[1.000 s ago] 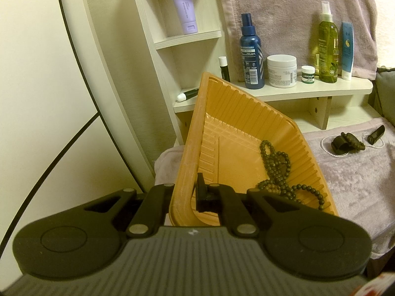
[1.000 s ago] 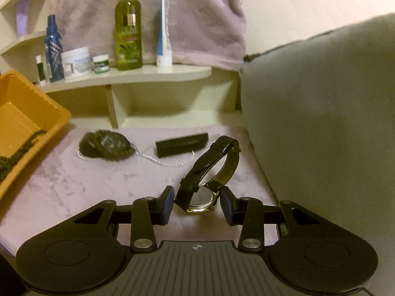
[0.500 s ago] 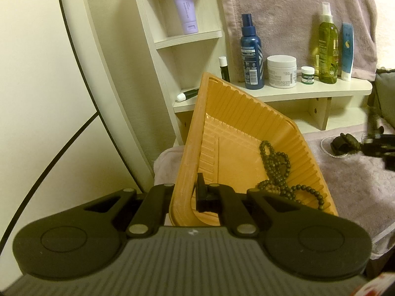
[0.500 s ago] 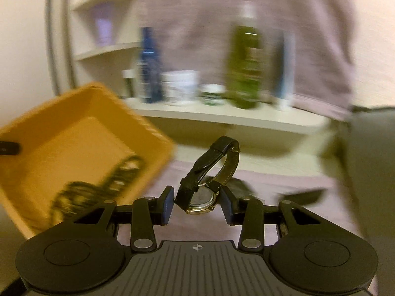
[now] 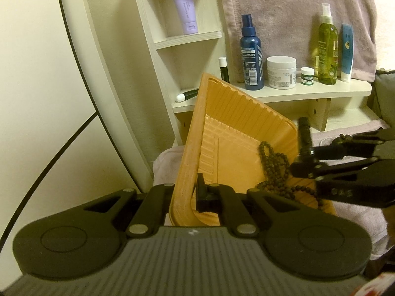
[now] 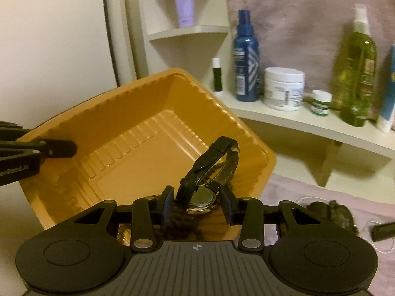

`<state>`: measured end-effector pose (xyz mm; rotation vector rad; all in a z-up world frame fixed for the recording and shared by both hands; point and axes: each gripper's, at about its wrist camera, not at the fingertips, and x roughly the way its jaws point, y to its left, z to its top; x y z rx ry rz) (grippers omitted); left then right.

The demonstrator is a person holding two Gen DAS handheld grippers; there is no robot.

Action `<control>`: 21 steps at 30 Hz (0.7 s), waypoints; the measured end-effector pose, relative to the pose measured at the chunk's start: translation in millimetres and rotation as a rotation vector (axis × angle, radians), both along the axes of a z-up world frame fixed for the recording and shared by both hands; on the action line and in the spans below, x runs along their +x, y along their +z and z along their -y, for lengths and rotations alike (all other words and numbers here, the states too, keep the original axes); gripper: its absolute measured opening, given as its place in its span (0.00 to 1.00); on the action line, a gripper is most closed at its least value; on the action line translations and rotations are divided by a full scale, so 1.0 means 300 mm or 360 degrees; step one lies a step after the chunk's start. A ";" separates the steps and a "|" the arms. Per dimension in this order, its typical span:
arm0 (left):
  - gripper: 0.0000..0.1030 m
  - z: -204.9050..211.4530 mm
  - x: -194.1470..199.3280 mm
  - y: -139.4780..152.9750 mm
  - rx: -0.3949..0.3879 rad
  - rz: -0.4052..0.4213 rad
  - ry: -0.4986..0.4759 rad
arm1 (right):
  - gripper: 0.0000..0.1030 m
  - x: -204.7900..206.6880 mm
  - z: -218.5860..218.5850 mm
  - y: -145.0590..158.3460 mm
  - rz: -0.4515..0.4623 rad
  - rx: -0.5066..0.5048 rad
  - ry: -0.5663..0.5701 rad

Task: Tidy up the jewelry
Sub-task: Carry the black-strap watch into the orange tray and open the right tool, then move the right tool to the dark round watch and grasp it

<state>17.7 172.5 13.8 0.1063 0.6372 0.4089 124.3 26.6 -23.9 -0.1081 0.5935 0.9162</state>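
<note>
My left gripper (image 5: 185, 192) is shut on the near rim of an orange ribbed tray (image 5: 234, 128), which it holds tilted. A dark bead necklace (image 5: 274, 167) lies inside the tray. My right gripper (image 6: 197, 202) is shut on a black-strapped wristwatch (image 6: 212, 170) and holds it over the tray (image 6: 123, 113), above the beads (image 6: 177, 222). In the left wrist view the right gripper (image 5: 303, 157) reaches in from the right with the watch strap (image 5: 303, 133) sticking up. One of the left gripper's fingers (image 6: 61, 148) shows at the tray's left rim.
On the purple cloth (image 6: 308, 187) to the right lie a dark bracelet (image 6: 330, 212), a thin white chain (image 6: 303, 198) and a black clip (image 6: 382, 229). Behind the tray a shelf (image 5: 308, 93) carries a blue spray bottle (image 5: 251, 59), a white jar (image 5: 281, 72) and a green bottle (image 5: 327, 49).
My right gripper has carried the watch leftward from the purple cloth to over the tray and now shows in the left wrist view. The left gripper and tray stayed put.
</note>
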 end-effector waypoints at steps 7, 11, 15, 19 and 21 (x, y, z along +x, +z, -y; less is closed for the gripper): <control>0.05 0.002 0.002 0.001 -0.0002 0.0000 -0.0003 | 0.59 0.002 -0.016 -0.013 -0.0013 0.0103 0.0065; 0.04 -0.001 0.006 0.000 -0.0001 -0.0001 -0.0005 | 0.75 -0.020 0.008 -0.009 0.0043 0.0104 0.0044; 0.04 0.000 0.006 0.000 0.0001 0.0002 -0.0004 | 0.75 -0.023 0.070 -0.028 -0.0009 0.0092 -0.0063; 0.05 0.002 0.007 0.000 0.0004 0.0002 -0.0003 | 0.75 -0.027 0.157 -0.047 -0.0057 0.0088 -0.0194; 0.05 0.002 0.004 0.001 0.0005 0.0003 -0.0003 | 0.75 -0.025 0.209 -0.057 -0.0077 0.0094 -0.0265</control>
